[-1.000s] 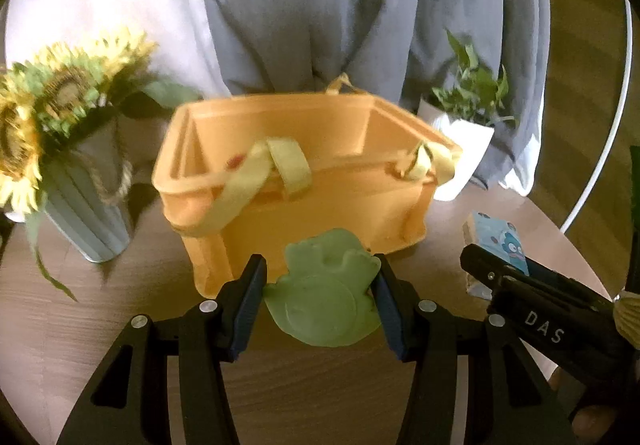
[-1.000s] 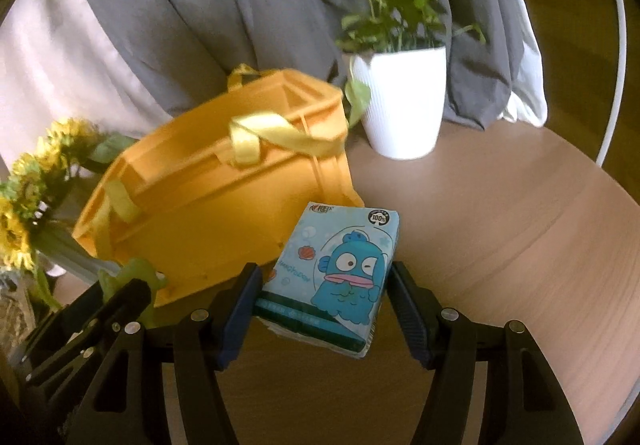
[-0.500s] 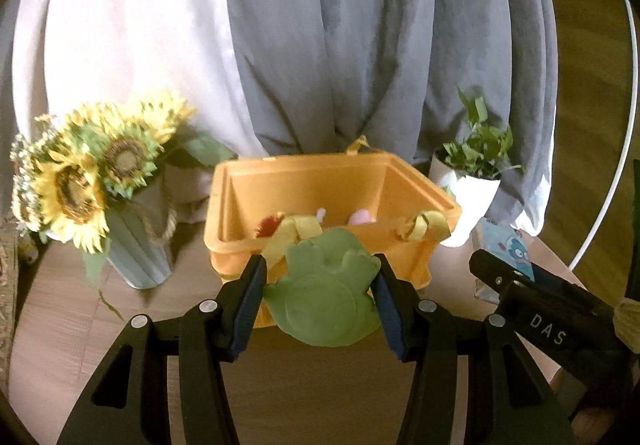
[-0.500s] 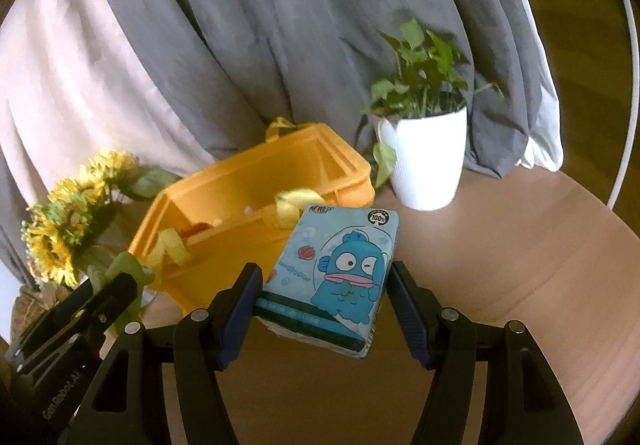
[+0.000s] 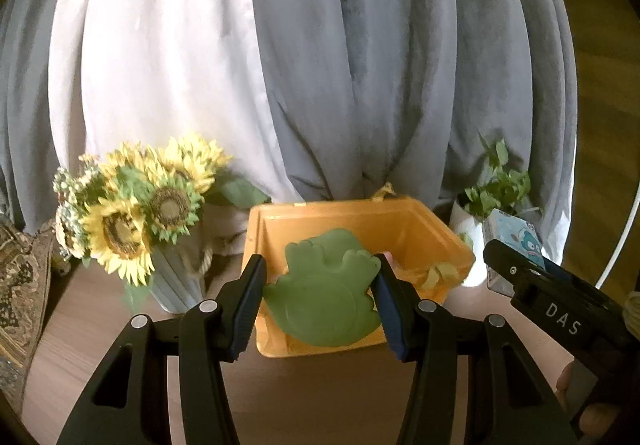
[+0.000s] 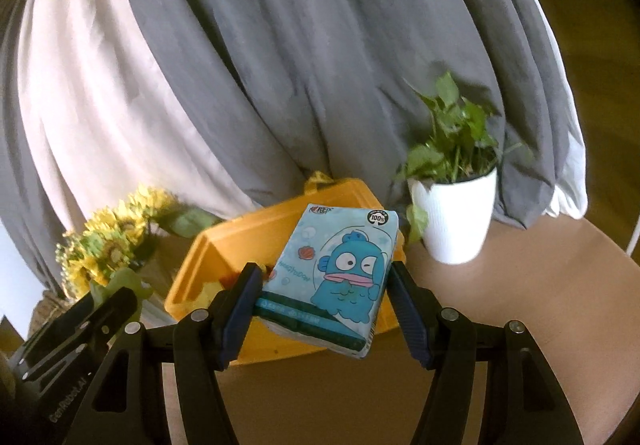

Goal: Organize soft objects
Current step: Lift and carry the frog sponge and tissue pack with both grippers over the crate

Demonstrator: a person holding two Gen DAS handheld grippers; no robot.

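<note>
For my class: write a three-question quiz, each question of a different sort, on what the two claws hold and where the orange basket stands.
1. True or false: the left claw is shut on a green toy.
2. What does the right claw hold? A) a sunflower B) a tissue pack C) a white pot
3. Fill in: seen from the right wrist, the orange basket stands on the table between the sunflowers and the ____.

Key
1. True.
2. B.
3. The potted plant.
</note>
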